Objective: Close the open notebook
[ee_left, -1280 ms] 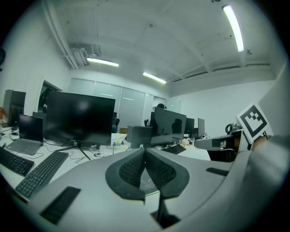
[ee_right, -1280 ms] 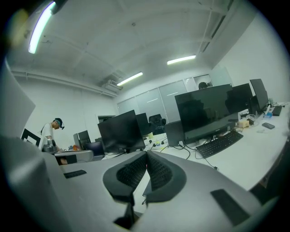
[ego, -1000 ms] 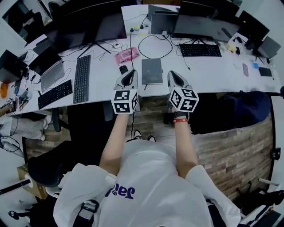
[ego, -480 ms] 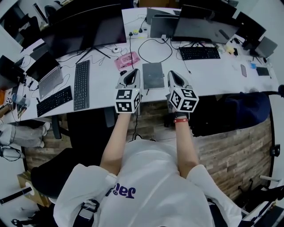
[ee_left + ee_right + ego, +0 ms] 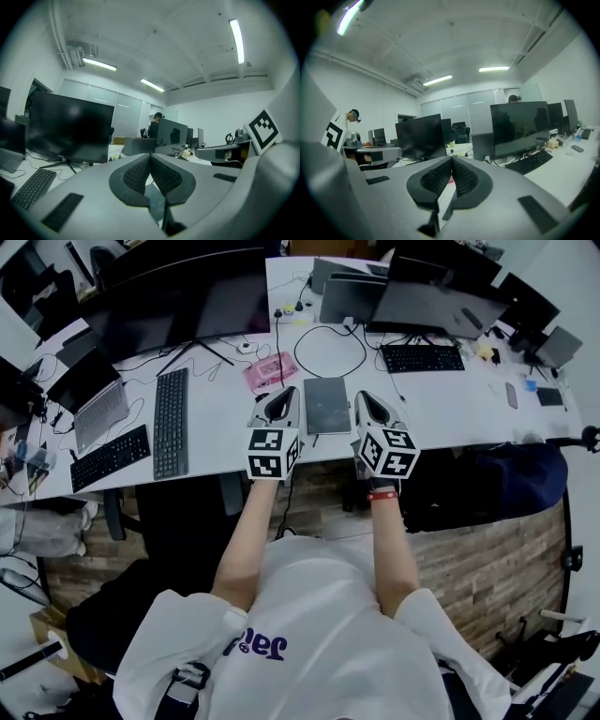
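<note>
Holding both tongs near the desk edge, you have the left gripper (image 5: 278, 399) and right gripper (image 5: 367, 401) flanking the notebook (image 5: 326, 405). Each pair of jaws is pressed together with nothing between. The notebook lies flat on the white desk (image 5: 450, 399), one dark face up, no pale pages showing. Judgement: it looks already closed, so little remains, but the head view can't confirm this.
</note>
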### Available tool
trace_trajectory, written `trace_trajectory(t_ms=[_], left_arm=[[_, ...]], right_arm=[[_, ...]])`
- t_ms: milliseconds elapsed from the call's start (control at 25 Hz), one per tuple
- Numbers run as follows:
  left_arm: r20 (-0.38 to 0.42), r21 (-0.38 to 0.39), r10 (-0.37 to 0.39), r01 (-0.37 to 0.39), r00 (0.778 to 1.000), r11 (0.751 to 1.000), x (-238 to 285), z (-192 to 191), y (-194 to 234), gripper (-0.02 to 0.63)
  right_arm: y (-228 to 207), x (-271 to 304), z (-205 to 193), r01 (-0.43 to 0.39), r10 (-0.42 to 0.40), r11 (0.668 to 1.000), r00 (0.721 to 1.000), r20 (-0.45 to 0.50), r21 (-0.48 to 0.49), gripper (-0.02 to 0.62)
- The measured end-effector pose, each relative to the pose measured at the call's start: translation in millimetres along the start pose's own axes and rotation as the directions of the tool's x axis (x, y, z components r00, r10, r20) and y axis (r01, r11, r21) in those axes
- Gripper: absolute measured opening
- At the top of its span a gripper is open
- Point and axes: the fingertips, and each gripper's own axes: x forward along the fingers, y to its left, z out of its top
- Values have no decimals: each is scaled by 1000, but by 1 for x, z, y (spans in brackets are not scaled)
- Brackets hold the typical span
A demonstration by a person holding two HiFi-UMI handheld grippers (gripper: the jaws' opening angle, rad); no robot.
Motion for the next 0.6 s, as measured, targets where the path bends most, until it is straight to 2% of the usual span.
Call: trace_trajectory(t_ms=[280,440,600], left_arm=[[-13,-47,-1,1,1000,999,2,-18,25,18],[-82,-62,9,-14,997,998,9,-48,42,18],[-136,-101,46,-60,990,993,17,-83,70,18]], right_arm=[[9,16,-18,17,-17,1000,999,-39,-7,12],[1,29,-45,39,-38,999,995,-91,6,12],[-20,52,-85,75,-67,996,983,-172,39,12]])
